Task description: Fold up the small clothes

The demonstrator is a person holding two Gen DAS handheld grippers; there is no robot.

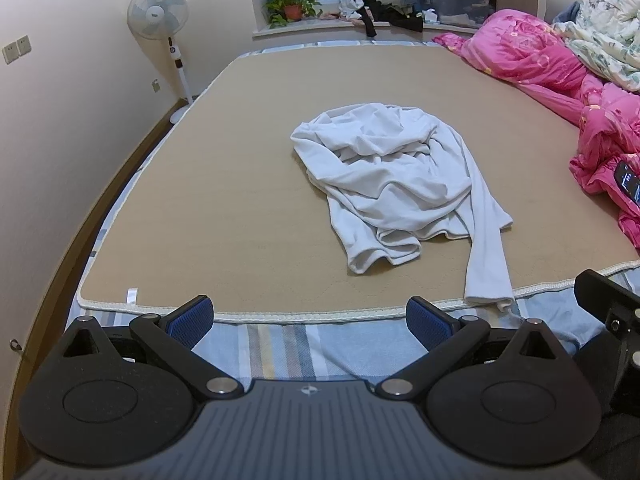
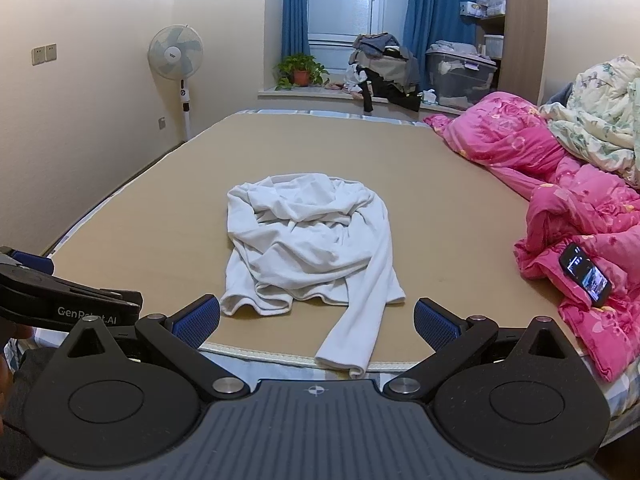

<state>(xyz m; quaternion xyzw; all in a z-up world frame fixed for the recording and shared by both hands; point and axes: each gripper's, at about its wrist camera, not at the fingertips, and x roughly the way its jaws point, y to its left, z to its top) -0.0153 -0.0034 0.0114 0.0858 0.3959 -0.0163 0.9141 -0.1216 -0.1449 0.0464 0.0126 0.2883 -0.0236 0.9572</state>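
Both units look like the same hardware: the left gripper [image 1: 308, 322] and right gripper [image 2: 318, 322] each have matte black linkage arms ending in blue textured pads [image 1: 192, 320], with shiny silver pivot screws [image 1: 218, 385] at the joints. Behind the arms sit two rounded black housings with a raised disc on each, and between them a grey ribbed plate [image 2: 316, 428] with a small crosshair mark near its front edge. From the right camera you can read white "GenRobot.AI" lettering [image 2: 86, 314] on the side of the other unit.
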